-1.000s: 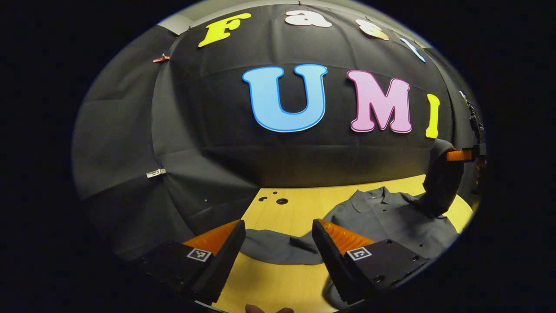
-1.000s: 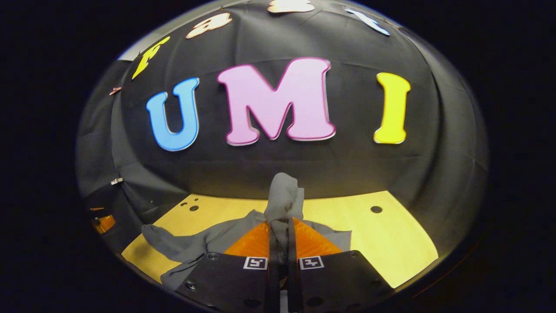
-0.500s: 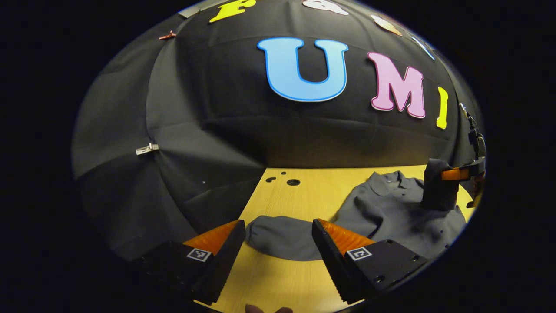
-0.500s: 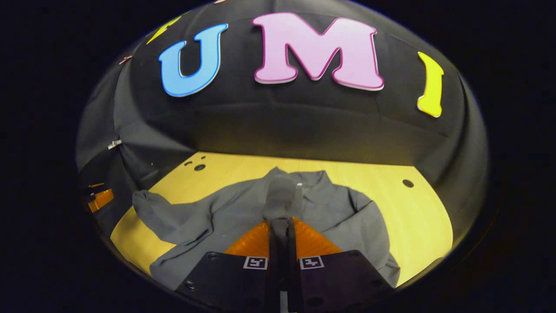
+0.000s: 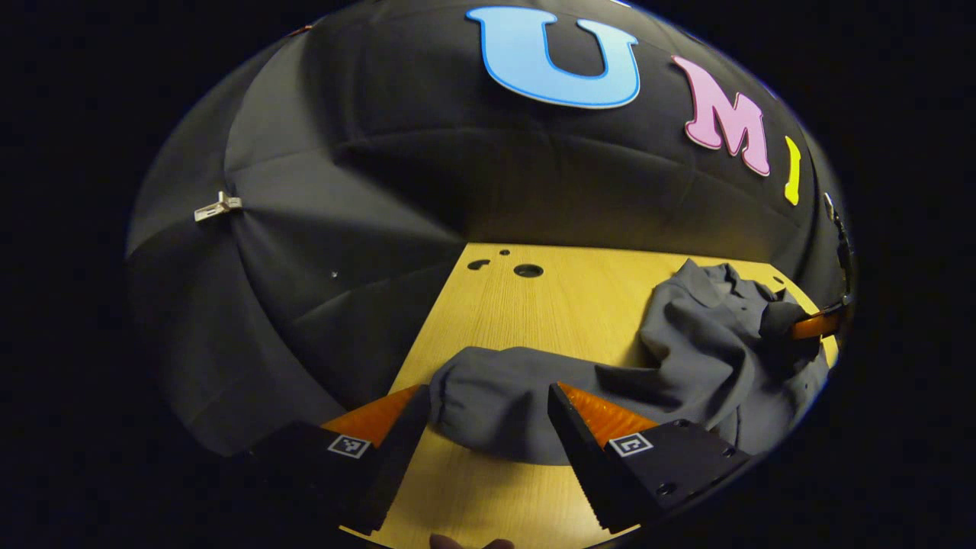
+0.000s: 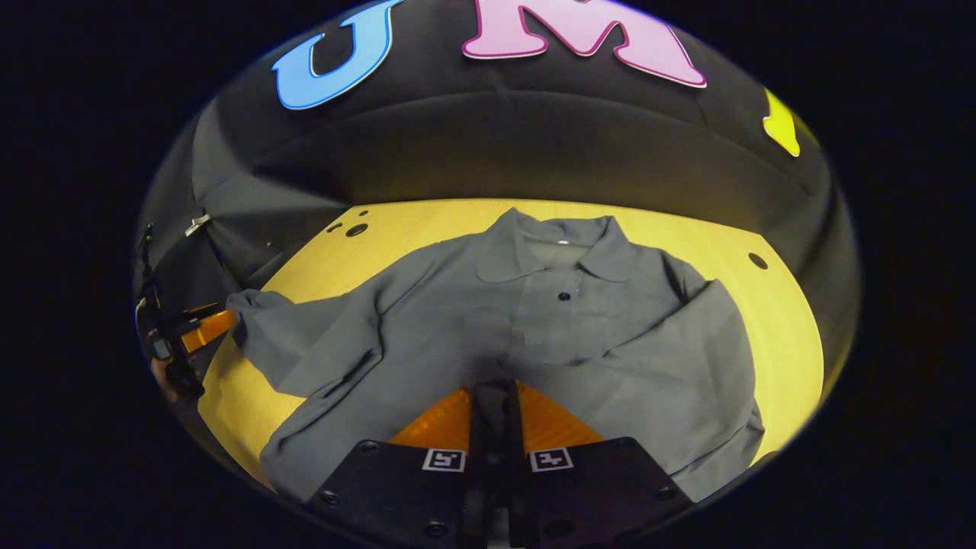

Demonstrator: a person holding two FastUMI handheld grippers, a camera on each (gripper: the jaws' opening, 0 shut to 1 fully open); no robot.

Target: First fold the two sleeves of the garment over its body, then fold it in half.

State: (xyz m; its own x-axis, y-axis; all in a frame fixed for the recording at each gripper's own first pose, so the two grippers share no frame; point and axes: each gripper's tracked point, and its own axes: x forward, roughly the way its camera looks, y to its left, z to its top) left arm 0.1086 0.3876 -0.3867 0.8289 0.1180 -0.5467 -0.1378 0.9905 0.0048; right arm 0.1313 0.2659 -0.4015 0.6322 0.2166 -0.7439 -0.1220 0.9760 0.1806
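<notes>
Left gripper view puts our left gripper [image 5: 488, 427] at the bottom centre, its two fingers spread wide with the cuff end of the grey fabric sleeve [image 5: 496, 396] lying flat between them; neither finger presses on the cloth. The sleeve runs toward the right of the frame into the body of the grey collared button shirt [image 5: 709, 351], which is rumpled on the light wooden tabletop [image 5: 518, 320]. Farther off, at the right edge, the other gripper sits low on the shirt with dark cloth bunched at its tip.

In the right gripper view, our right gripper [image 6: 496, 404] sits at the bottom centre with its fingers drawn close on a pinch of the other sleeve's end, which it holds down over the shirt front. Beyond it the shirt [image 6: 564, 320] lies face up, collar toward the top of the frame, the right-hand sleeve crossed over the chest, the left-hand sleeve [image 6: 297, 335] stretched toward the left edge, where the other gripper waits at its cuff.

We judge the cloth light, soft and limp: it will sag and crease, and a shallow pinch may slip. We would take the left sleeve at its gathered cuff, biting both layers, then carry it low across the chest.
</notes>
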